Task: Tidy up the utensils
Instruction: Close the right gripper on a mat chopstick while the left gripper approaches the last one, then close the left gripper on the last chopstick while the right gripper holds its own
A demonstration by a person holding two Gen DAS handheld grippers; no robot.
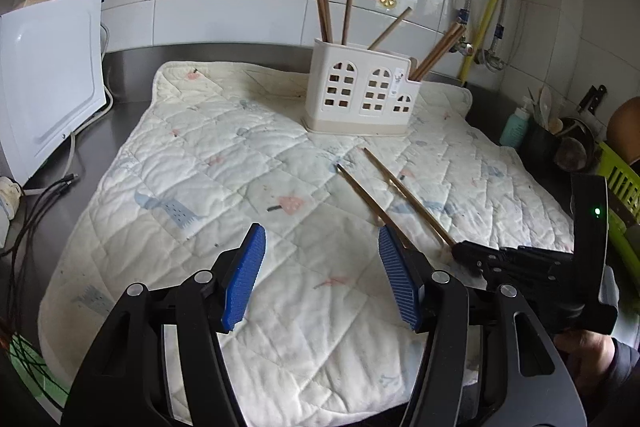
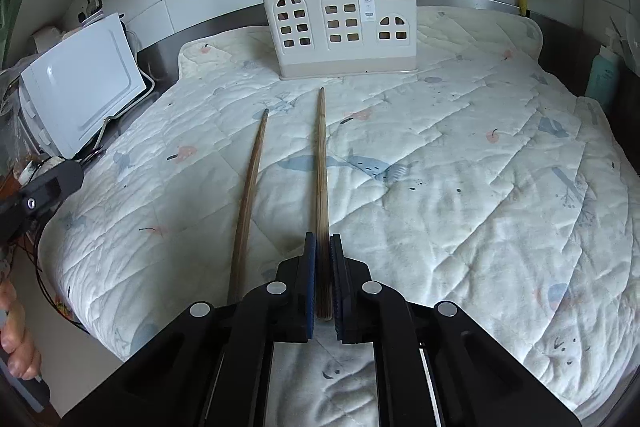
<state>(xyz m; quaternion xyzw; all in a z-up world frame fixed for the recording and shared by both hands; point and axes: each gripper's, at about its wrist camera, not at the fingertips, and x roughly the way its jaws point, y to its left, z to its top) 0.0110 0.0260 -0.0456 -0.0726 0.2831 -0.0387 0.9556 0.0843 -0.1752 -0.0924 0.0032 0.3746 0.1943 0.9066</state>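
The right gripper (image 2: 322, 247) pinches one chopstick (image 2: 321, 163); the left gripper (image 1: 322, 267) hovers half-open, empty, beside it.

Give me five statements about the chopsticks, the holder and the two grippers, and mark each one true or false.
1. The right gripper is shut on a chopstick. True.
2. The left gripper holds the other chopstick. False: its jaws stand open with nothing between them, and that chopstick lies on the quilted mat.
3. The white holder stands upright on the mat with chopsticks in it. True.
4. Both loose chopsticks point away from the holder. False: their thin ends point toward it.
5. The holder's front is a solid wall. False: it has window-shaped cut-outs.
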